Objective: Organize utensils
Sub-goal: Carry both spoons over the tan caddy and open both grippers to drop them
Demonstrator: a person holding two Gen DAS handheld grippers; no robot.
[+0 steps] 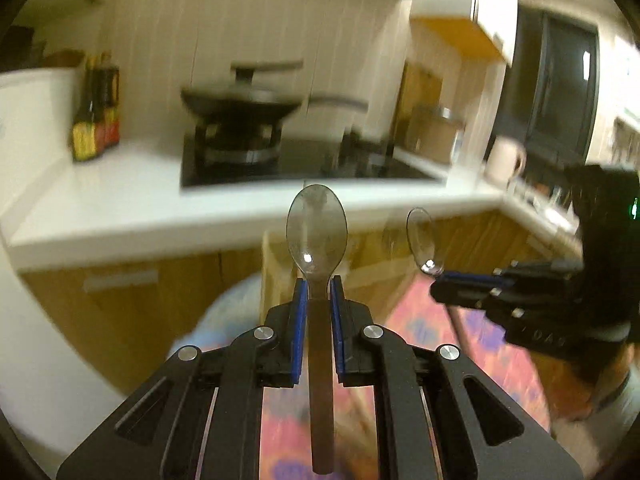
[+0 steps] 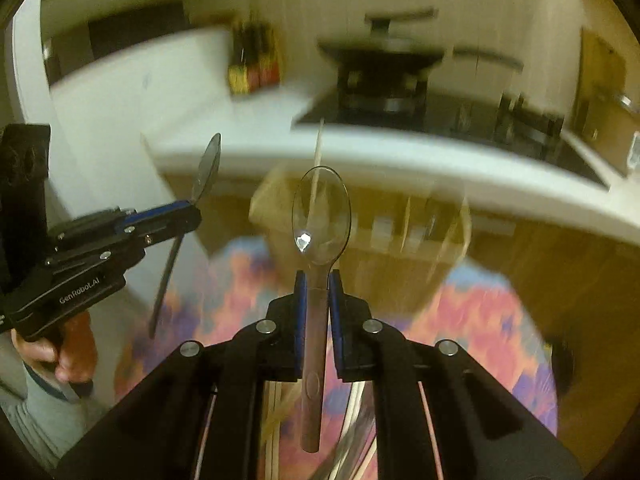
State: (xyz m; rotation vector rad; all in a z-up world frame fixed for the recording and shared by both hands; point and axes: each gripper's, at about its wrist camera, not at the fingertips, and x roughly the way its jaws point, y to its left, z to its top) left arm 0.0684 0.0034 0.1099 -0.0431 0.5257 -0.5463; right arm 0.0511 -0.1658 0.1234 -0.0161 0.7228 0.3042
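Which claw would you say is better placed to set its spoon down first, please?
Neither clearly. The left claw is shut on a spoon at its neck, and the right claw grips its own spoon the same way, bowl up. Both hang beside each other before the counter; no holder is identifiable.

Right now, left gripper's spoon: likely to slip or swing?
The spoon looks rigid: it stands straight, bowl up, above the left gripper. Its glossy surface may be slippery. Pinched at the narrow neck with the long handle hanging behind, it could pivot.
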